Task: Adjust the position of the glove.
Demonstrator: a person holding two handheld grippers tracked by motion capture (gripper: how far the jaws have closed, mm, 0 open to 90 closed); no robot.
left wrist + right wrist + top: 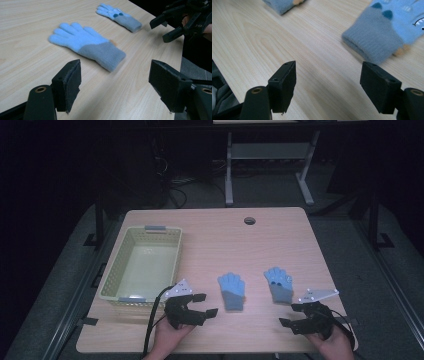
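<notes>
A light wooden table [210, 235] stands on dim grey carpet floor [65, 270]; at twelve o'clock, a white metal desk frame [270, 165] in darkness.

We take the basket [141, 265] on the table [280, 235] as our landmark. Right of its near corner lies one glove [232, 290], flat on the table; farther right, the second glove [278, 283]. The left gripper [207, 304] hovers just off the basket's near right corner, the right gripper [291, 314] well to the right, perhaps slightly nearer us.
</notes>
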